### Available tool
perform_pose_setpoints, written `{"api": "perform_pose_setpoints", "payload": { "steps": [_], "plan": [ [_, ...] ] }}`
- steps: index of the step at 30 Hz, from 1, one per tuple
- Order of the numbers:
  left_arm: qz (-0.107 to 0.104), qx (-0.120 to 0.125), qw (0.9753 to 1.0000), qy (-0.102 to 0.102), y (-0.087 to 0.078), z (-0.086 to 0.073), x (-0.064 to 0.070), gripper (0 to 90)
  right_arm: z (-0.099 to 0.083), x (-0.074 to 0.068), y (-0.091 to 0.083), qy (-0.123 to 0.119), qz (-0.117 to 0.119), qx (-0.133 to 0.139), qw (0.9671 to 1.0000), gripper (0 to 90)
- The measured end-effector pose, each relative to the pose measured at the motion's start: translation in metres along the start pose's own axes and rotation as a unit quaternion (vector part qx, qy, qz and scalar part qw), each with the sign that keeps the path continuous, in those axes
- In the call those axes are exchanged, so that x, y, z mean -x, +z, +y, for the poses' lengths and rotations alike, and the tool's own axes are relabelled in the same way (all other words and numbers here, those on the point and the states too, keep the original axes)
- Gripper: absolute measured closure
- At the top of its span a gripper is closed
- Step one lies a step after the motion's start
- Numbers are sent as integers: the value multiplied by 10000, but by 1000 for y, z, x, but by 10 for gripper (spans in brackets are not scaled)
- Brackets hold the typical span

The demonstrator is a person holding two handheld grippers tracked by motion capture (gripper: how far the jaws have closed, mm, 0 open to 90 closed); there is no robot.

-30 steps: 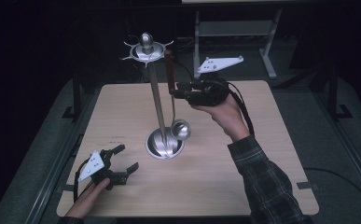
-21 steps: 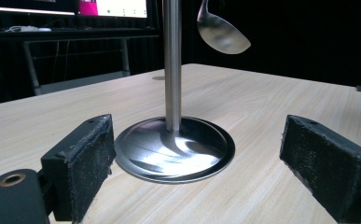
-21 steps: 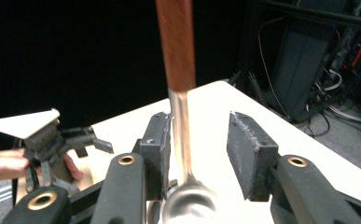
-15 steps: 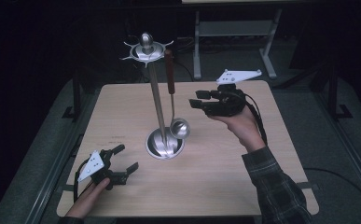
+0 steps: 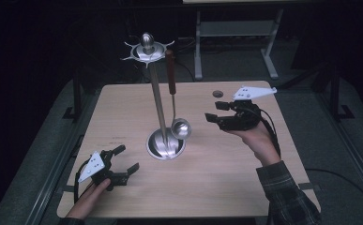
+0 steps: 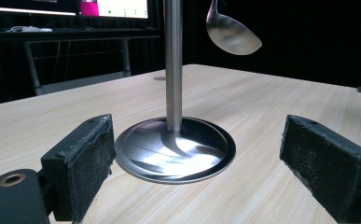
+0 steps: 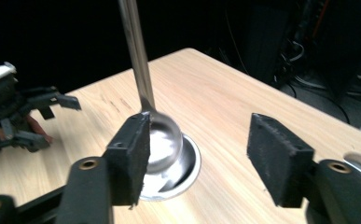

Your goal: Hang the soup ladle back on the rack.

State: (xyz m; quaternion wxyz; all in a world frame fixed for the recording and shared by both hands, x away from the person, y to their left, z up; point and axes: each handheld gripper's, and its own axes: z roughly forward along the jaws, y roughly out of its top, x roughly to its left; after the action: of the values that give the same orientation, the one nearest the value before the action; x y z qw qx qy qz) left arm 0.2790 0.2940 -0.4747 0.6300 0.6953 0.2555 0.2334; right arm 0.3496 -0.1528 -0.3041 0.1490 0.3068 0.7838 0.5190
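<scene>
High view: I see a light wooden table [image 5: 123, 108] bearing a steel utensil stand [image 5: 156, 101] with a round base [image 5: 166, 144], an upright pole and a star-shaped top [image 5: 147, 49]. A ladle [image 5: 175, 101] with a reddish-brown handle hangs from one arm of that top, its bowl just above the base and beside the pole. My right gripper [image 5: 215, 112] is held above the table to the right of the ladle, jaws spread wide and pointing toward it, apart from it, with nothing between them. My left gripper [image 5: 125, 159] rests low at the near left corner of the table, jaws likewise wide and empty, well apart from the stand. A small dark round spot [image 5: 218, 93] lies on the far side of the table.

Left gripper view: the base [image 6: 175, 149] lies ahead between the two black pads [image 6: 86, 163], beyond their tips; the ladle bowl [image 6: 233, 35] hangs above it, clear of the pole.

Right gripper view: the ladle bowl [image 7: 164, 140] sits partly behind the left-hand pad [image 7: 132, 156]; whether they touch I cannot tell. The other gripper [image 7: 15, 119] shows farther off at the left.
</scene>
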Motion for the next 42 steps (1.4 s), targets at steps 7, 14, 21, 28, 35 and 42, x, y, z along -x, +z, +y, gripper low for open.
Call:
{"api": "perform_pose_setpoints", "payload": {
  "steps": [7,14,21,28,35,42],
  "plan": [
    [5,6,10000,-11,0,0,0,97,-30,7,-6,196,-167,-91,9996,280],
    [13,-18,10000,3,-1,0,0,97,-56,11,-14,260,-503,-139,9983,199],
    [15,-40,10000,-13,-1,0,0,97,-85,12,-16,292,-698,-184,9970,135],
    [11,-34,10000,-10,-1,0,0,97,-113,13,-19,317,-859,-329,9953,134],
    [6,-29,10000,-10,-1,0,0,97,-143,15,-22,481,-894,-455,9938,132],
    [5,-30,10000,-1,-1,0,0,97,-165,13,-26,466,-1051,-586,9916,125]
  ]
}}
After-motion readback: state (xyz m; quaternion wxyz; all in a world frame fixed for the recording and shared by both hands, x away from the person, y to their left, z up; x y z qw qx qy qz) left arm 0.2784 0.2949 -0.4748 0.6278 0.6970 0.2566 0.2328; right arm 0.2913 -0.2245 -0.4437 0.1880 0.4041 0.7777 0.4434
